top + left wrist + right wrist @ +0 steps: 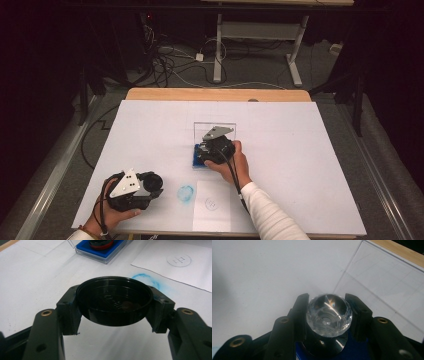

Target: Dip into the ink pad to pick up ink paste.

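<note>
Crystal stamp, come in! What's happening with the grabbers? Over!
Left gripper shut on black cap, hovering. Right gripper shut on crystal knob, stamp over blue box. Nothing blocking.

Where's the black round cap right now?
The black round cap is clamped between the left gripper jaws, near the table's front left in the high view, just left of the blue ring smudge and the white paper sheet.

Box [198, 156] on table [300, 150] behind paper sheet [212, 212], lid [151, 181] at left
</note>
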`<state>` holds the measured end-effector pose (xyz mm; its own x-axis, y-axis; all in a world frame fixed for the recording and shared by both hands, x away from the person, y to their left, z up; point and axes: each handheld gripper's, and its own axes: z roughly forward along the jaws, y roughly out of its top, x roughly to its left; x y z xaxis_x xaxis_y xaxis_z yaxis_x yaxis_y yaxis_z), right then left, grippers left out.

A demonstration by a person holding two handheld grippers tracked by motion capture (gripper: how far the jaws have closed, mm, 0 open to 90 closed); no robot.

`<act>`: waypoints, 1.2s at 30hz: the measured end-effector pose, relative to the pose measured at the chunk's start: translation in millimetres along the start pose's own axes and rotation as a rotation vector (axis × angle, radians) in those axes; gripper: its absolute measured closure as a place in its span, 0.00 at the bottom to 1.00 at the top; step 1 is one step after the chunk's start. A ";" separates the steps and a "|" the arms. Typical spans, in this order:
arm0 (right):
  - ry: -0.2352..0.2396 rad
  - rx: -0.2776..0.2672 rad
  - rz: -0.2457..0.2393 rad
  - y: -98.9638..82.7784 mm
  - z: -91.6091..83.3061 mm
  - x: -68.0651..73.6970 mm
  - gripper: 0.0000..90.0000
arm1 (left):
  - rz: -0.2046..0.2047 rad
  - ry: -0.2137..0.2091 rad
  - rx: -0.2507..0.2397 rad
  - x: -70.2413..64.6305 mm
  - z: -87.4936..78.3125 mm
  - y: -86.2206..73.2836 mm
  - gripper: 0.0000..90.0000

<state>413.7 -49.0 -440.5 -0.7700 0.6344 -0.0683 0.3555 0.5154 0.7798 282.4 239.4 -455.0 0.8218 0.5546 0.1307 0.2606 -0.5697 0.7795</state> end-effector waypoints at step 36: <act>-0.052 -0.013 0.019 2.5 -24.2 -17.2 0.63 | 0.004 0.003 -0.003 1.0 -0.8 -0.3 0.40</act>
<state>415.1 -72.6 -422.3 -0.7345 0.6731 -0.0859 0.3621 0.4958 0.7893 282.7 240.7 -454.6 0.8214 0.5540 0.1355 0.2560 -0.5704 0.7805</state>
